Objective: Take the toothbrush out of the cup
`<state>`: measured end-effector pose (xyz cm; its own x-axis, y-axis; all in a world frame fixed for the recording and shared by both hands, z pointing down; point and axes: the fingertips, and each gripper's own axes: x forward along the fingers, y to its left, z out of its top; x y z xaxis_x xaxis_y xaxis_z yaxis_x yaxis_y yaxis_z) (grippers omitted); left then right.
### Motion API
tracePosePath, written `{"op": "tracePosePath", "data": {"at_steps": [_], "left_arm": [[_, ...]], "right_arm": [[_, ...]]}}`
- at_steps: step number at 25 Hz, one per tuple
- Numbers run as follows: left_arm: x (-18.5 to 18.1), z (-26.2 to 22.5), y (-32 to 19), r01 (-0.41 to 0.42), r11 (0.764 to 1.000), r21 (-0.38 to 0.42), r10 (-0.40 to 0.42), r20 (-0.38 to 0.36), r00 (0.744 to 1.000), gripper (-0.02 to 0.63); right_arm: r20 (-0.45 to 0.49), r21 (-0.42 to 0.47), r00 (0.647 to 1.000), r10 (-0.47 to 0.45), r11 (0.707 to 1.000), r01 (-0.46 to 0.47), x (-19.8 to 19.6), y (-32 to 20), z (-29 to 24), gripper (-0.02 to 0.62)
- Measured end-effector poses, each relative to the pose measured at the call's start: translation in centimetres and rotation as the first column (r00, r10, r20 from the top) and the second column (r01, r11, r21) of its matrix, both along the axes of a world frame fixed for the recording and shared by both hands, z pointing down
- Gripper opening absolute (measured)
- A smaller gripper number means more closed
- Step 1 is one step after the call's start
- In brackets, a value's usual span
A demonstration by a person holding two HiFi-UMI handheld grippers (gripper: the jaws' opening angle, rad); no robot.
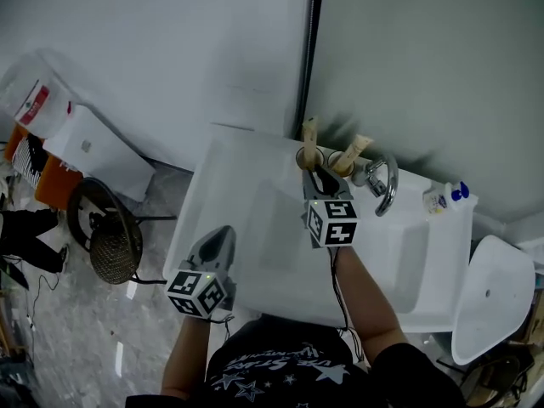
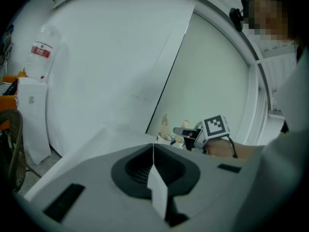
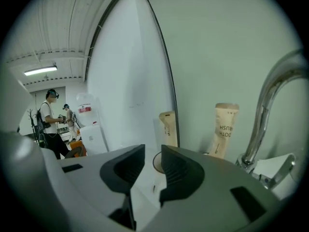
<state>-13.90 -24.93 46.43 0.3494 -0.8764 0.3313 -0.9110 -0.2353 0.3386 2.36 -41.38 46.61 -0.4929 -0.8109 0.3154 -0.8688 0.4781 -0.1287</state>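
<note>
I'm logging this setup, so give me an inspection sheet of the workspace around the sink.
Surface: white sink; nothing seen in the basin.
Job's things: left cup and right cup at the back rim, a wrapped toothbrush standing in each.
Clutter: faucet; blue-capped bottle at right.
Grippers: right gripper before the left cup, jaws apart, nothing gripped; left gripper at the sink's left rim, jaws together.
Cables: black cable along the right forearm.
Surroundings: wire basket, white boxes on floor.

In the right gripper view the right tongs (image 3: 152, 150) hide all of the cup (image 3: 157, 162) but a sliver of rim. The tap (image 3: 262, 109) runs off the picture's edge
</note>
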Motion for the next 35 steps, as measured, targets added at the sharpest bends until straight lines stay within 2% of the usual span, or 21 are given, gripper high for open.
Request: {"op": "tracePosePath", "data": {"at_steps": [1,8,15,19,28,35], "left_arm": [[-0.2,0.2,-0.2,0.006,1.0,-0.003,-0.006,0.003,1.0,0.02],[-1.5,1.9,-0.3,0.038,0.998,-0.05,-0.038,0.004,0.999,0.02],[-2.2,3.4,0.5,0.063,0.994,-0.084,-0.064,-0.005,0.998,0.019],[-2.3,3.8,0.9,0.074,0.993,-0.096,-0.077,-0.023,0.997,0.019],[-2.3,3.8,1.1,0.074,0.993,-0.094,-0.078,-0.039,0.996,0.02],[-2.3,3.6,1.4,0.076,0.993,-0.092,-0.08,-0.043,0.996,0.02]], "right_arm": [[-0.003,0.007,1.0,-0.003,1.0,0.003,-0.1,-0.5,-0.1,0.109],[-0.061,0.042,0.997,0.044,0.998,-0.041,0.2,-4.2,0.6,0.11],[-0.143,-0.009,0.987,0.078,0.997,-0.081,0.2,-6.8,2.9,0.11],[-0.135,-0.028,0.988,0.078,0.996,-0.083,-0.2,-6.9,3.2,0.101],[-0.178,-0.056,0.979,0.096,0.993,-0.107,0.4,-6.6,3.7,0.017],[-0.152,-0.023,0.983,0.105,0.994,-0.11,0.4,-6.7,2.8,0.015]]}}
